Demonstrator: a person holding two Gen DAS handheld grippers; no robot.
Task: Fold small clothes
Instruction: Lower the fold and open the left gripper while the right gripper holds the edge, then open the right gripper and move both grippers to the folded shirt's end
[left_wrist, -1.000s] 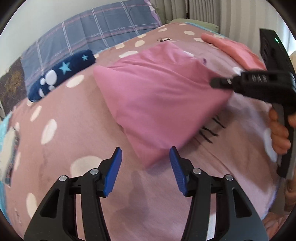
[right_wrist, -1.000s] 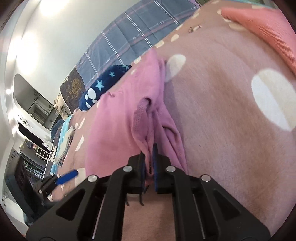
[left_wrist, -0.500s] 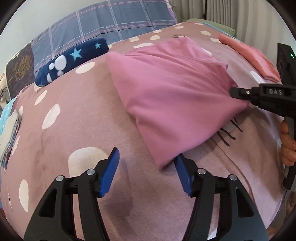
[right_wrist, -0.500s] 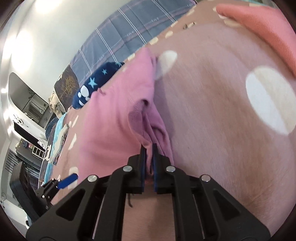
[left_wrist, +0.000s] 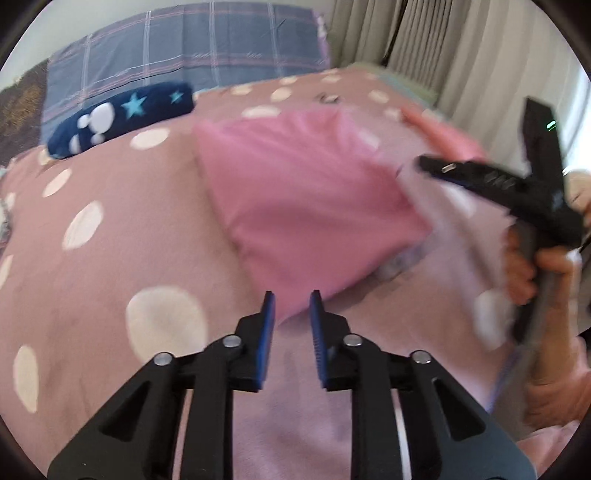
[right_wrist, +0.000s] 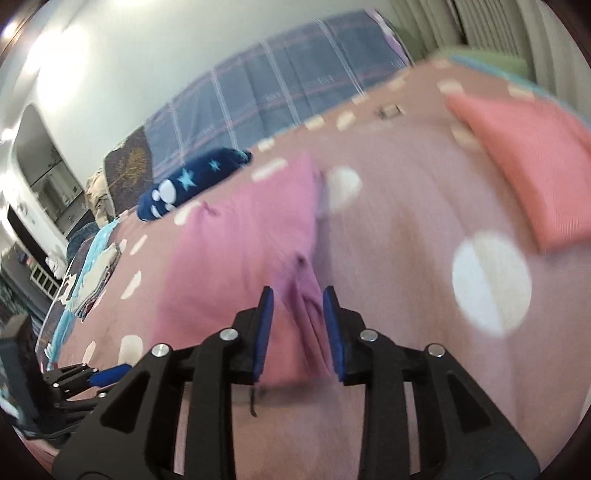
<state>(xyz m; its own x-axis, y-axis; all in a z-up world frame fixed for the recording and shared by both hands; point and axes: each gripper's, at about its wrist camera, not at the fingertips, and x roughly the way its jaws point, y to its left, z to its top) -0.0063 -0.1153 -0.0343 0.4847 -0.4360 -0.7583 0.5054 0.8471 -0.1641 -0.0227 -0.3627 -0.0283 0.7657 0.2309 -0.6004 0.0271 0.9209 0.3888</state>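
A folded pink garment (left_wrist: 306, 206) lies on the pink polka-dot bedspread (left_wrist: 110, 280). My left gripper (left_wrist: 291, 301) hovers at its near corner, its blue pads a narrow gap apart with nothing between them. My right gripper (right_wrist: 297, 299) is open, its jaws standing either side of the garment's bunched corner (right_wrist: 306, 332), which lies on the bed. The garment spreads away to the left in the right wrist view (right_wrist: 236, 251). The right gripper also shows in the left wrist view (left_wrist: 498, 184), just right of the garment, blurred.
A navy star-patterned bundle (left_wrist: 122, 114) lies at the back left by a plaid pillow (left_wrist: 192, 48). A folded coral garment (right_wrist: 532, 155) lies at the right. Curtains (left_wrist: 424, 44) hang behind. A stack of blue fabric (right_wrist: 88, 273) sits at the bed's left edge.
My right gripper has opened and let go of the garment's corner. My left gripper's jaws have narrowed from wide open and sit at the garment's near corner.
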